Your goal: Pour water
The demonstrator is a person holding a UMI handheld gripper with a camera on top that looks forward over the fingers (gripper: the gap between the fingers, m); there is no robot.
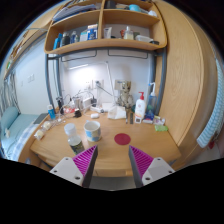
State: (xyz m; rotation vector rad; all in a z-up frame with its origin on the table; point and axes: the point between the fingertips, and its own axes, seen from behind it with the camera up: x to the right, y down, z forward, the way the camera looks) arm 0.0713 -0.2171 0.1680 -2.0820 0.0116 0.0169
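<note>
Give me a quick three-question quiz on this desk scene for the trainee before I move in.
1. True or false: the tool is shut on the white cup.
2. Which lies nearest ahead of the right finger? A) red coaster B) white pump bottle C) upper shelf
3. Fill in: the clear tumbler stands directly beside the ____ cup on the wooden desk.

Key
1. False: the fingers stand open with nothing between them; both cups sit beyond them.
2. A
3. white
</note>
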